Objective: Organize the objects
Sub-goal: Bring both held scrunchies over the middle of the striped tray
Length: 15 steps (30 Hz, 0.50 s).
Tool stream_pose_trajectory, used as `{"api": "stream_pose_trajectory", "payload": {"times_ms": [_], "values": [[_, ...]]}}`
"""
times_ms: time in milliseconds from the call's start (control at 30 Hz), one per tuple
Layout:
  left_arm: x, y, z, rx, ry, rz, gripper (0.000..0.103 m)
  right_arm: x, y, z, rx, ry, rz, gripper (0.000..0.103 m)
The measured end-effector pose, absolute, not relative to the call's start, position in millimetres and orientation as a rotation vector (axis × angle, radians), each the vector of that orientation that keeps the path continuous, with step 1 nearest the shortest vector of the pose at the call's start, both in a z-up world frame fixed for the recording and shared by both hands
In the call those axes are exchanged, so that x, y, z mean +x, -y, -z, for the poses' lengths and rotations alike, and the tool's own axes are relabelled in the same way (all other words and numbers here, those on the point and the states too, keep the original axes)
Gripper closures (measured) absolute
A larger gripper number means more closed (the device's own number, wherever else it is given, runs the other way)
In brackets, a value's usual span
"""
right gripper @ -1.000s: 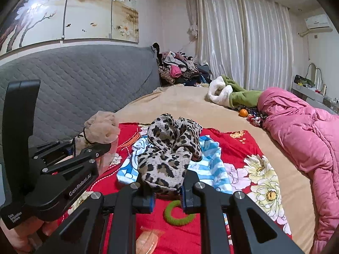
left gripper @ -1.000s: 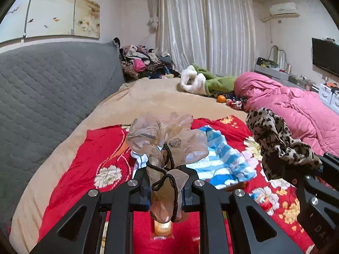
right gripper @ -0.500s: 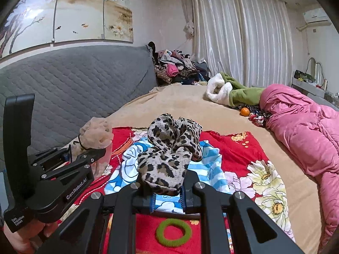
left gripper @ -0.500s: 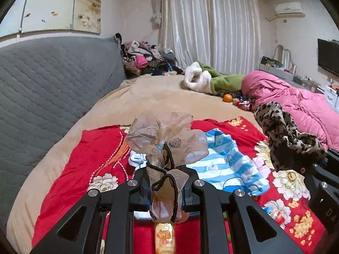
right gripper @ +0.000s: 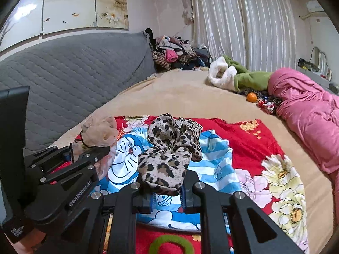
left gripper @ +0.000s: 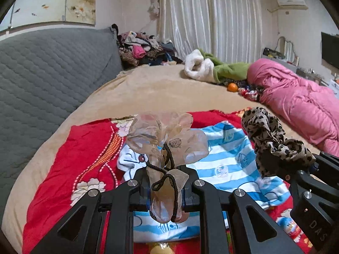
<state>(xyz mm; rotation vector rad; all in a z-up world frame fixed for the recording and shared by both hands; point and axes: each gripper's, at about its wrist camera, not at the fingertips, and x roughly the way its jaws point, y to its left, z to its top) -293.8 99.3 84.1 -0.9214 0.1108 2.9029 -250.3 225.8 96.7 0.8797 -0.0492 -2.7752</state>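
Above the blue striped cloth (left gripper: 231, 158), the left gripper (left gripper: 166, 192) fingers are clamped on a sheer beige scrunchie (left gripper: 167, 141). Just right of it, the right gripper (right gripper: 165, 190) fingers are clamped on a leopard-print scrunchie (right gripper: 169, 154).

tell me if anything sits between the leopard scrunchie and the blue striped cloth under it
Nothing visible does. The right gripper is shut on the leopard scrunchie, held above the blue striped cloth. The left gripper, off to the side, grips a sheer scrunchie. A green ring lies nearer the camera, off the cloth.
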Motion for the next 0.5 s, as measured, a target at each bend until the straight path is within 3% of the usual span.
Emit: {"api": "stream_pose_trajectory", "payload": {"times_ms": [500], "values": [[-357, -119, -19, -1.035, -0.062, -2.884, 0.084, -319, -233, -37, 1.032, 0.085, 2.752, 0.086]]}}
